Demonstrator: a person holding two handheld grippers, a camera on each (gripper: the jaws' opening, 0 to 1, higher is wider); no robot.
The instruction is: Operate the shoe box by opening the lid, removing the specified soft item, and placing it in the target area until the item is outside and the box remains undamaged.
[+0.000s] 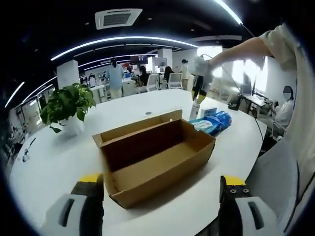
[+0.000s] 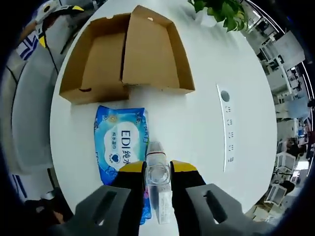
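Note:
The brown cardboard shoe box (image 1: 157, 157) lies open on the white table, its lid (image 1: 142, 125) folded back and its inside bare. My left gripper (image 1: 161, 181) is open, its jaws spread wide just short of the box's near side. A blue soft wipes pack (image 2: 120, 142) lies flat on the table beside the box (image 2: 103, 59); the left gripper view has the pack (image 1: 215, 122) to the box's right. My right gripper (image 2: 157, 167) hovers over the pack's edge, shut on a small clear bottle (image 2: 158, 177). The left gripper view shows the right gripper (image 1: 199, 93) held up by a person's arm.
A potted green plant (image 1: 69, 104) stands at the left of the round white table (image 1: 59, 157). A small white carton (image 1: 206, 112) sits behind the pack. A socket strip (image 2: 226, 125) is set into the tabletop. People and desks fill the office behind.

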